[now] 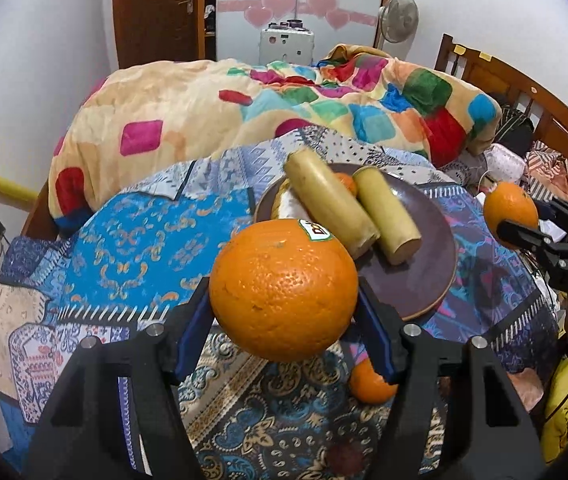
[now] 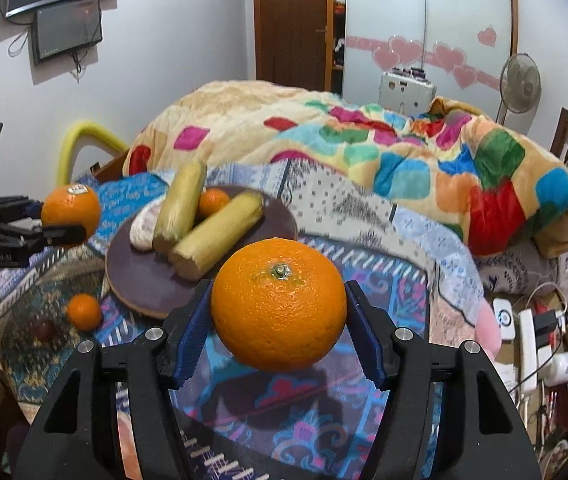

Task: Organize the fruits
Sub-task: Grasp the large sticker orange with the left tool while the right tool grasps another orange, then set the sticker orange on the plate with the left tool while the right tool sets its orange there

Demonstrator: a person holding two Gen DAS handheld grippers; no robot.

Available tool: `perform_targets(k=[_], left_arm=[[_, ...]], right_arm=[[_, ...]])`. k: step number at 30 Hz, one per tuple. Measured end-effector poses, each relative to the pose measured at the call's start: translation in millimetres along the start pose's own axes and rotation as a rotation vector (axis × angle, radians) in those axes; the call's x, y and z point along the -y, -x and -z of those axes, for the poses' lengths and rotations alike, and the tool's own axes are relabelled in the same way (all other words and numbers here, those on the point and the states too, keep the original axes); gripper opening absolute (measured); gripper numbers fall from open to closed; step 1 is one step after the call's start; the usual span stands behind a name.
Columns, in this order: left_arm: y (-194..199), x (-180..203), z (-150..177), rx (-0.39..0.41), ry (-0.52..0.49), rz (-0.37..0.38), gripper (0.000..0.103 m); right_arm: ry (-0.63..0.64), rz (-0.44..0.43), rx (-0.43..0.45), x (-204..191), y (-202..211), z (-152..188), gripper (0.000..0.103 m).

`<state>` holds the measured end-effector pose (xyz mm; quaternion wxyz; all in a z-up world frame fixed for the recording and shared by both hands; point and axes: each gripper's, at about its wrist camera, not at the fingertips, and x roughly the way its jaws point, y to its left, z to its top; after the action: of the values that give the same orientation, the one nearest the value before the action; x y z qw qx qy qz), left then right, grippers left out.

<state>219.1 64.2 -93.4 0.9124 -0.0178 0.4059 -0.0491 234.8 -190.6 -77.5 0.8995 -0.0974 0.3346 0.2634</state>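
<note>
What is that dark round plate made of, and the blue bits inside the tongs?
The plate looks like wood or matte ceramic: dull brown-purple with a paler rim and no shine, so I can't be sure. The blue pads look like rubber or soft plastic, since their faces are ribbed for grip against the orange. The black tongs' frame looks like hard plastic.

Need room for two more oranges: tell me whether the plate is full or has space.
Has space. The plate holds two cane pieces, a small orange and something pale; its near part is bare.

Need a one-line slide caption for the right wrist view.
Right gripper holds an orange above the patterned bedspread, beside the brown plate.
</note>
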Motion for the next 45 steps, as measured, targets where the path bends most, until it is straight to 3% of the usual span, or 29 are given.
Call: perform_targets(k=[9,18,31,45], left_arm=[[-11,14,-12,0.006,-0.003,0.032,0.067],[-34,26,-21,-0.009,0.001,0.047,0.067],[-46,33,-20,-0.014,-0.03,0.035,0.067],[-49,39,-13,-0.034,-0.053,0.041,0.069]], right_arm=[[-0.005,-0.005,0.032,1,-12,-18,0.061],[-0.029,-0.032,-0.024,3,-43,-19,0.061],[0.037,-0.008,-0.076,-9,-77,-31,0.061],[0.051,0.001,-0.096,-14,-80,-30,0.062]])
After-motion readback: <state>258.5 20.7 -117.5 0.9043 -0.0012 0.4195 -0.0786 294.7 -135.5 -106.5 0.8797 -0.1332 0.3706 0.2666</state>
